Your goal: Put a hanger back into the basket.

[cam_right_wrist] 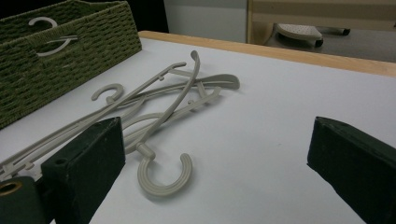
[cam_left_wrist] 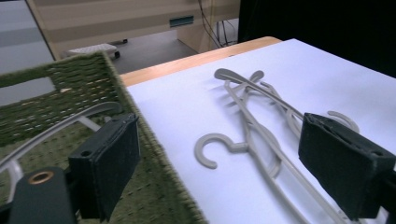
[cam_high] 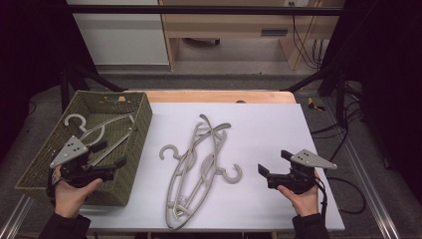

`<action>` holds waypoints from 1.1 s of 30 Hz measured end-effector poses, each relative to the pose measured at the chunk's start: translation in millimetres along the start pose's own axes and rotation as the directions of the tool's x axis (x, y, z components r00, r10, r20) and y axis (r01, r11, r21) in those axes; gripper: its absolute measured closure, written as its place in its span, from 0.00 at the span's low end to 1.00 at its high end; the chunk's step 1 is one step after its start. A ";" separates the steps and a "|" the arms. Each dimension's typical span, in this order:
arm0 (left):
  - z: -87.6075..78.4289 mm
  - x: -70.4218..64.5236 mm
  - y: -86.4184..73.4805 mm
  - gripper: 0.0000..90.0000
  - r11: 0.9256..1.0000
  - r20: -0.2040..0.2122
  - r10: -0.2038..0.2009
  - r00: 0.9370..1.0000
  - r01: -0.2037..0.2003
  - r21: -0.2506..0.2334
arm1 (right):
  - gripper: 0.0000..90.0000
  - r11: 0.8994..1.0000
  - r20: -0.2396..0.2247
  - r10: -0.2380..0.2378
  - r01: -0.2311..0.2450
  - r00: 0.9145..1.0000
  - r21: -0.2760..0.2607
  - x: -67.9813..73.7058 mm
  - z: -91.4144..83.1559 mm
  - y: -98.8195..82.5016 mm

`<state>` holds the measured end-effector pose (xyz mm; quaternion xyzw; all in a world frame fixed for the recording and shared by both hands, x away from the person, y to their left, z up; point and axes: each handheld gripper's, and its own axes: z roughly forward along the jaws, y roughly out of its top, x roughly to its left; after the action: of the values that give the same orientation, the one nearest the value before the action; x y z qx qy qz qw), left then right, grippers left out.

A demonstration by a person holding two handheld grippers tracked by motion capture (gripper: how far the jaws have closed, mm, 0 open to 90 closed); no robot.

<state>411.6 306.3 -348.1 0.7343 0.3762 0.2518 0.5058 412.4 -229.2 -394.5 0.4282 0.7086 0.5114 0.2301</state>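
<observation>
My left gripper point(cam_high: 102, 162) hangs over the basket point(cam_high: 142, 130), jaws spread and empty; right gripper point(cam_high: 271, 169) likewise. The hangers point(cam_high: 196, 164) right of the basket lie tangled: I could lift both.

Left tool point(cam_high: 110, 155) jaws wide apart; right tool point(cam_high: 272, 163) likewise.

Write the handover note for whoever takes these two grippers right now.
Left gripper: open, nothing between its fingers, over the green woven basket.
Right gripper: open, nothing held, above the white mat right of the pile.
Done: one grey hanger lies in the basket.
Left: the tangled grey hangers on the mat, apparently two, with one hook toward the right gripper and one hook toward the basket. Likely both go into the basket next.
</observation>
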 end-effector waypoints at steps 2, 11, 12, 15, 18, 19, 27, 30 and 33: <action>2.6 -4.8 0.0 0.13 1.000 0.007 0.010 1.000 -0.010 -0.003 | 0.05 1.000 0.000 0.007 -0.007 1.000 0.007 2.3 1.3 0.5; 14.9 -16.6 -10.7 0.11 0.999 0.039 0.029 0.999 -0.029 0.016 | 0.05 1.000 -0.031 -0.006 0.007 1.000 0.031 19.5 11.8 1.5; 15.0 -17.2 -11.2 0.11 0.999 0.039 0.032 0.999 -0.032 0.016 | 0.05 0.999 -0.040 -0.011 0.012 0.999 0.037 22.7 14.1 1.3; 14.5 -18.4 -11.7 0.10 0.999 0.043 0.037 0.998 -0.038 0.015 | 0.05 0.998 -0.051 -0.012 0.014 0.999 0.054 32.2 21.0 0.1; 13.6 -17.9 -11.4 0.10 0.999 0.038 0.034 0.999 -0.034 0.009 | 0.05 0.996 -0.065 -0.026 0.031 0.998 0.082 43.4 28.9 -1.5; 13.4 -17.8 -11.7 0.10 0.999 0.040 0.035 0.999 -0.035 0.011 | 0.05 0.995 -0.068 -0.025 0.031 0.997 0.093 48.3 32.6 -2.2; 14.1 -13.4 -13.9 0.10 1.000 0.035 0.027 0.999 -0.028 0.015 | 0.08 0.983 -0.089 -0.043 0.058 0.995 0.173 73.3 56.2 -13.1; 13.5 -12.5 -14.1 0.09 1.000 0.038 0.026 0.999 -0.026 0.009 | 0.09 0.978 -0.099 -0.041 0.061 0.994 0.198 82.4 63.9 -17.4; 13.4 -12.1 -13.9 0.08 1.000 0.044 0.030 0.999 -0.030 0.007 | 0.09 0.972 -0.117 -0.040 0.065 0.992 0.224 92.7 74.3 -23.2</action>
<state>410.3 291.9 -365.8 0.7472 0.3549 0.2415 0.5073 411.6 -114.4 -433.1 0.4035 0.7853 0.4439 0.1532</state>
